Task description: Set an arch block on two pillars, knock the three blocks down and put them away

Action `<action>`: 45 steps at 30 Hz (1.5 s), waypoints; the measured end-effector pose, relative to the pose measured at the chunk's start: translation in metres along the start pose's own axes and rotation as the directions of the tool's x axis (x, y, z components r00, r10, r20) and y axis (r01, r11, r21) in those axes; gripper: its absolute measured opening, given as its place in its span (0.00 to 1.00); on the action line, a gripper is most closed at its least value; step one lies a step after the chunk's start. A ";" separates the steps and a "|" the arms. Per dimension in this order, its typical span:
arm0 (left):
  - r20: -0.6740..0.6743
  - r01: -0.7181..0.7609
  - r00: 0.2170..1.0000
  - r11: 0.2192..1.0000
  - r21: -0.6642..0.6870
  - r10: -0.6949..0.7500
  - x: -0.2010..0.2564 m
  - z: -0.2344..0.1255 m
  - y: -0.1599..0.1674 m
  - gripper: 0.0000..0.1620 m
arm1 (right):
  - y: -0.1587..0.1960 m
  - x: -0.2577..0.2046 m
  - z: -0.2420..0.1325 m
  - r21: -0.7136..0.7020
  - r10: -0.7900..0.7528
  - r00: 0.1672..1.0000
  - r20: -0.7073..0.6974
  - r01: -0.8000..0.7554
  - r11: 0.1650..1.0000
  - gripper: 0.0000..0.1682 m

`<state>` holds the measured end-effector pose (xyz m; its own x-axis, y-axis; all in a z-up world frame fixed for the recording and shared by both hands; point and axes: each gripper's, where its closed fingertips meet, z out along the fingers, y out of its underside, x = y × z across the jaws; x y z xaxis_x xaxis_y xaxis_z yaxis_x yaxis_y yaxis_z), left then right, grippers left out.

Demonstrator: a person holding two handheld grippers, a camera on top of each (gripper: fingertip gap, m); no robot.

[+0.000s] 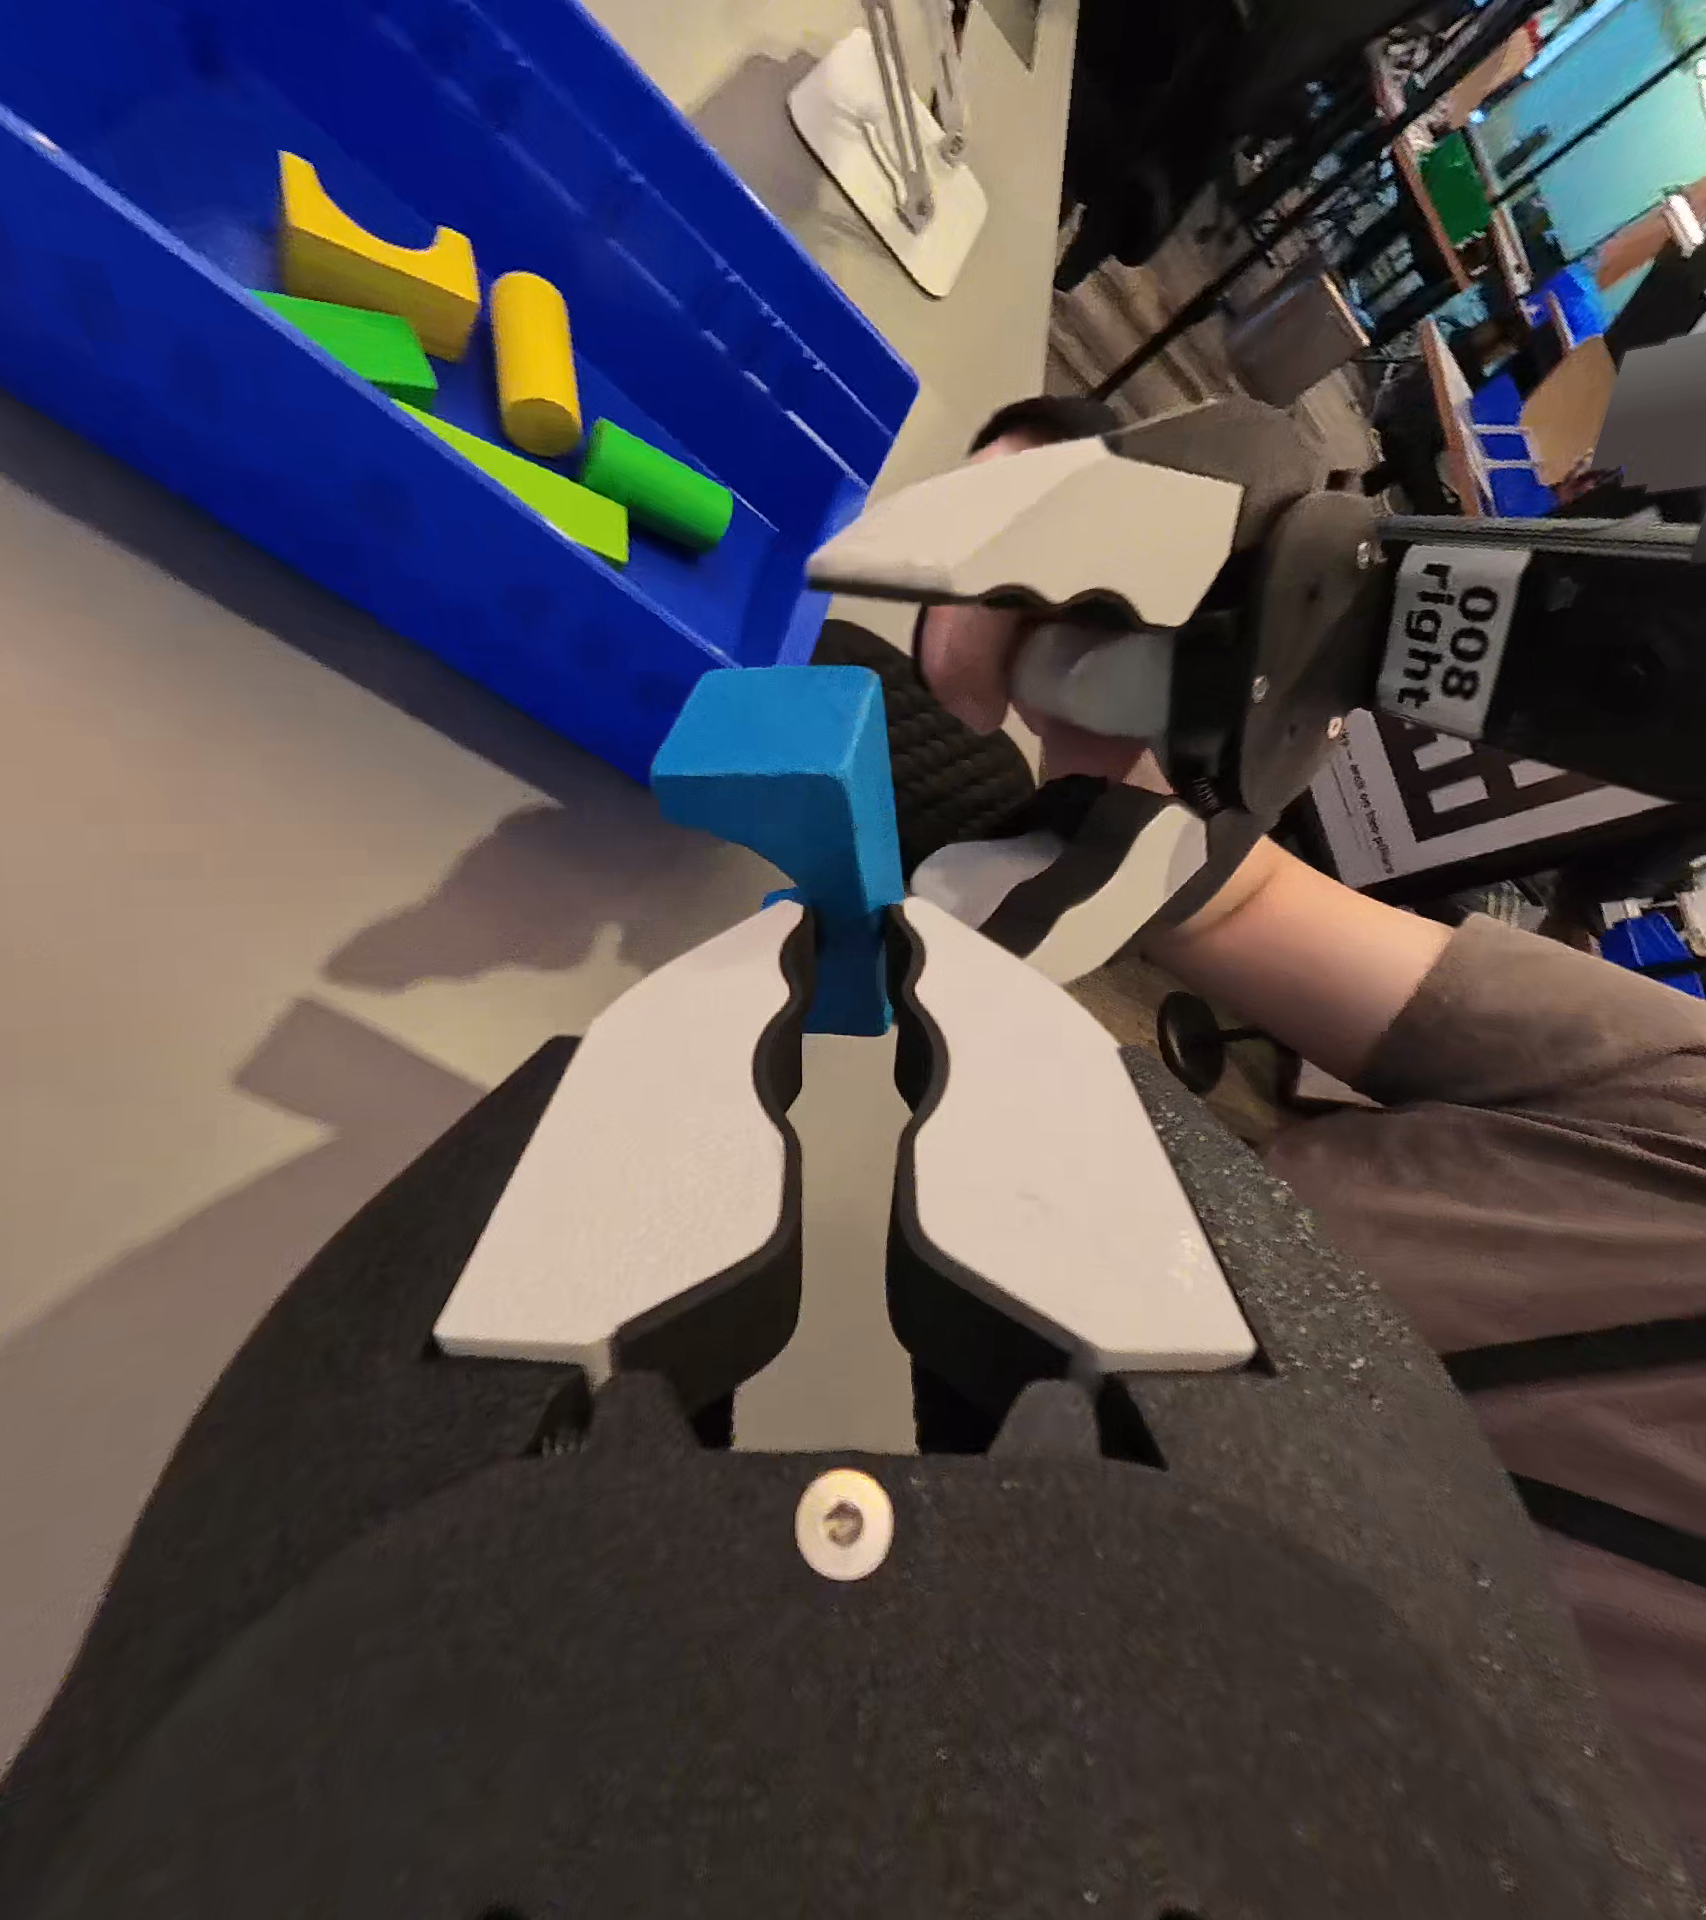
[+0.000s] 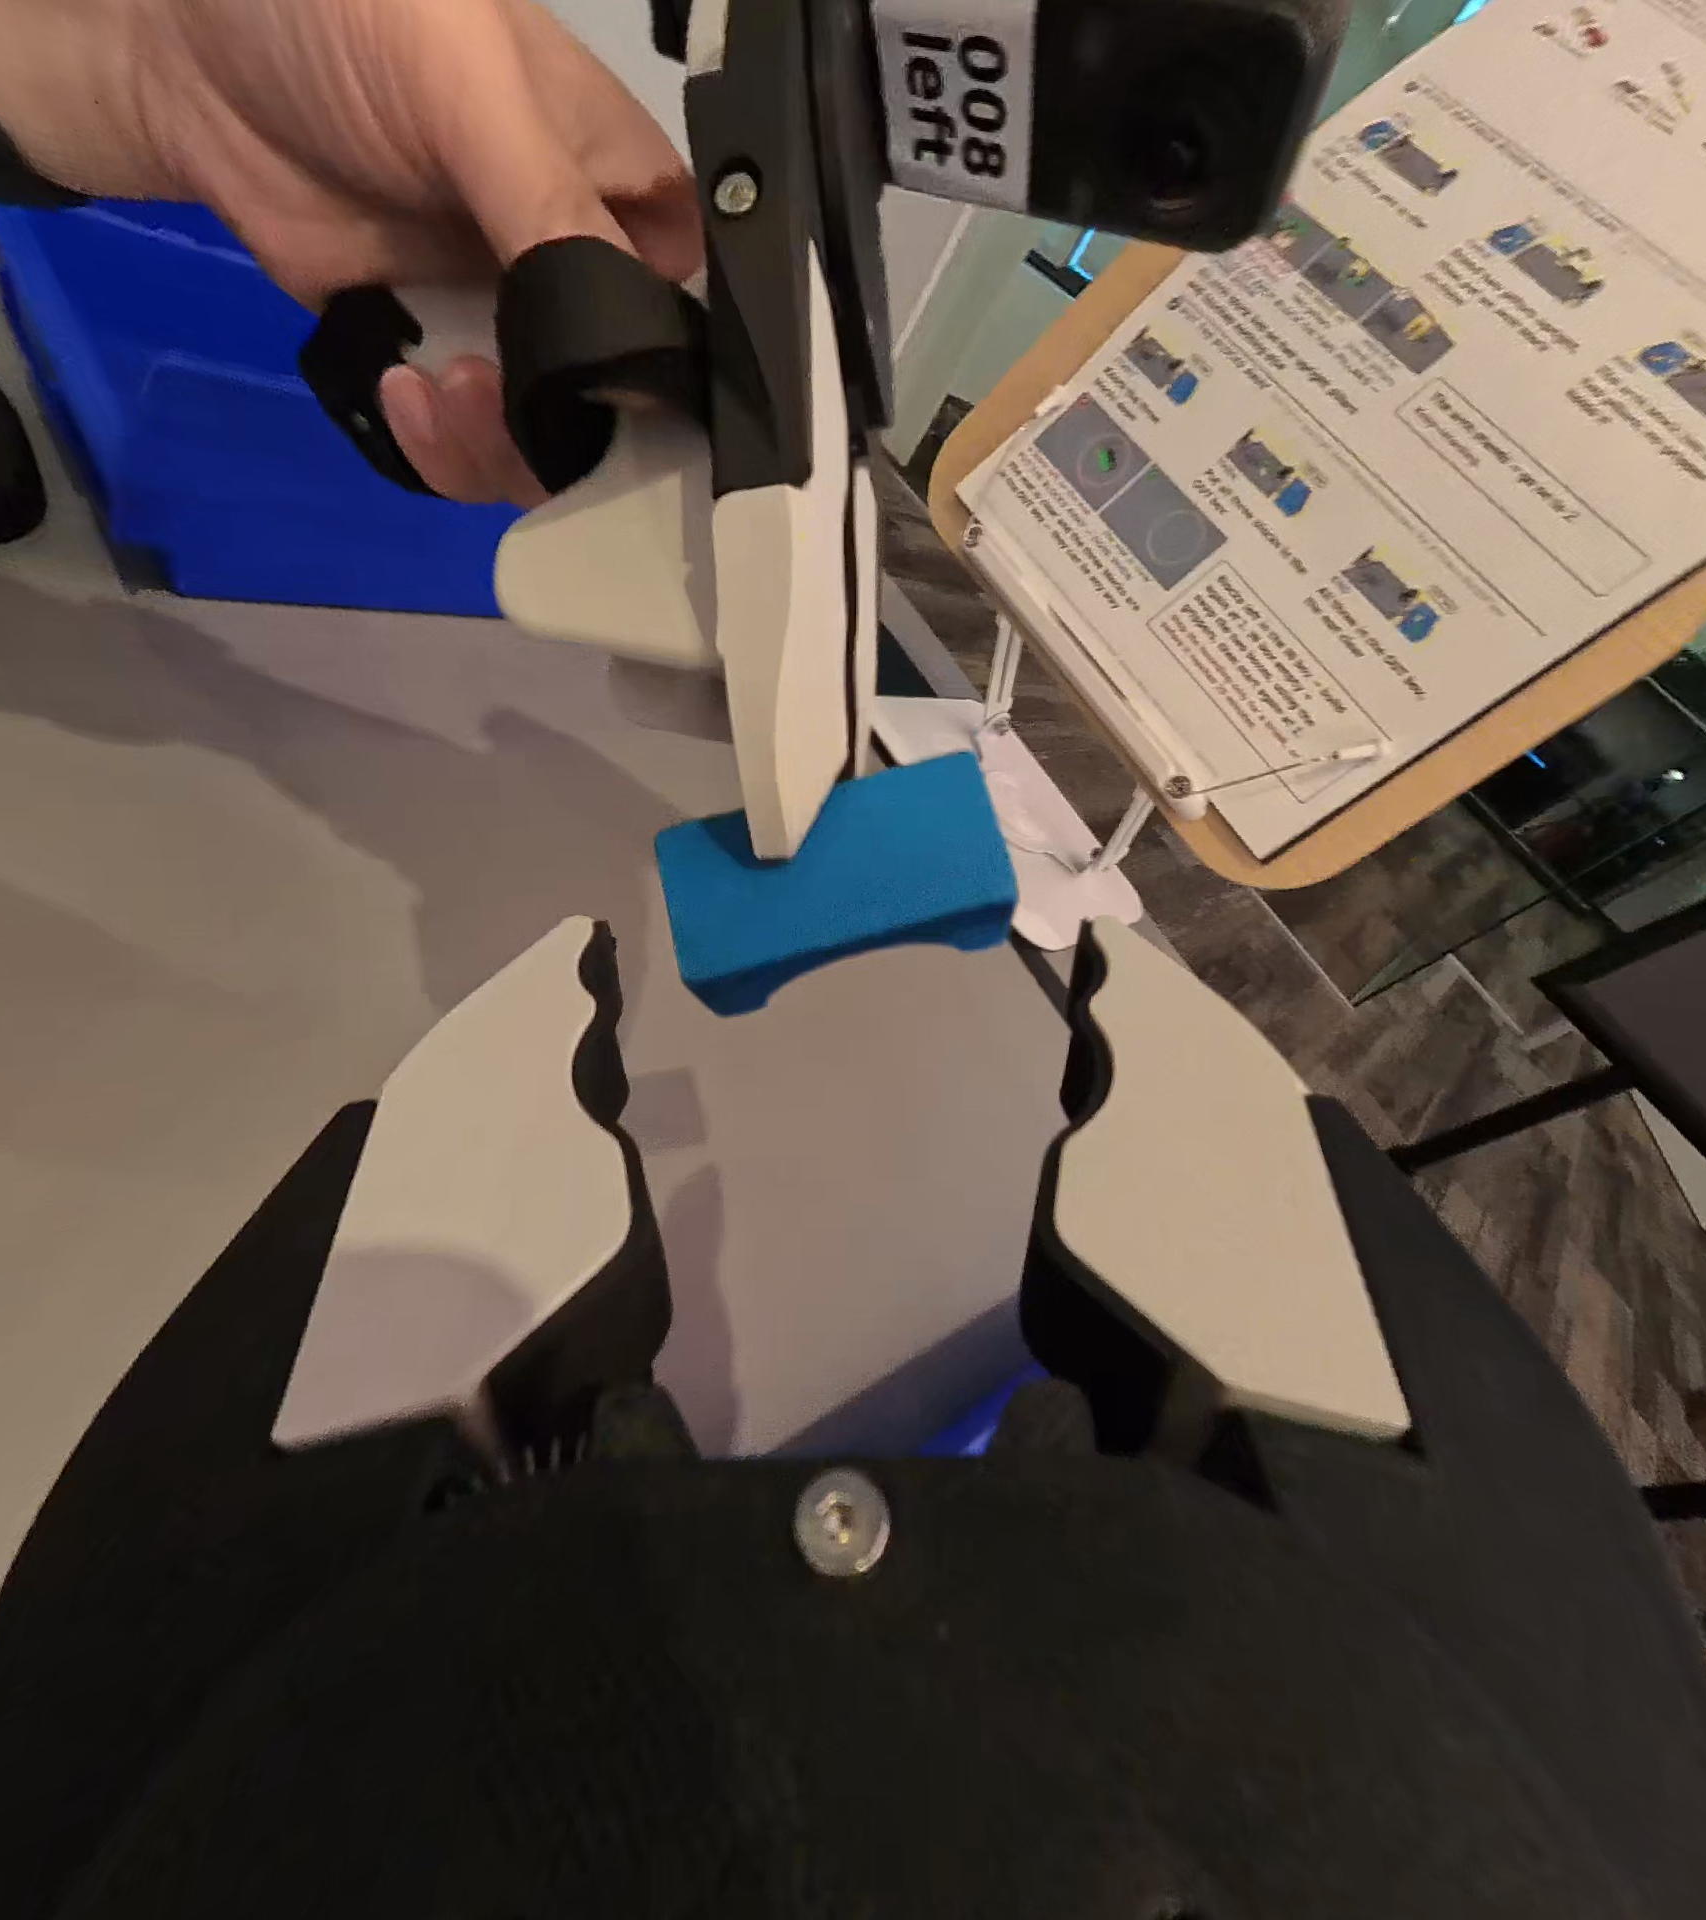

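Your left tool (image 1: 849, 925) is clamped on the blue wooden arch block (image 1: 787, 790), holding it in the air above the grey table (image 1: 153, 831), beside the blue plastic bin (image 1: 620, 665). Your right tool (image 2: 838, 966) gapes wide, empty, just short of the block.

Left hand-held gripper (image 1: 849, 925) clamped nearly closed; right hand-held gripper (image 2: 844, 961) spread wide.
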<state>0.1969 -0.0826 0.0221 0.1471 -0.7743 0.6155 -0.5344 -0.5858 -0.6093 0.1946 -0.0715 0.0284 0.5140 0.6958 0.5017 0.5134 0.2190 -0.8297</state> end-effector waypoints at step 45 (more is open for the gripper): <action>0.881 0.018 0.346 0.941 0.338 -0.323 -0.126 -0.367 0.174 0.50 | 0.300 0.142 -0.144 -0.667 0.544 0.589 -0.598 -0.742 0.070 0.26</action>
<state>-0.2203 0.0009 0.0222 0.9566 -0.2897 -0.0306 -0.2191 -0.6461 -0.7311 0.5209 -0.0053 -0.1141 0.9928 0.1197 -0.0092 0.1129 -0.9570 -0.2673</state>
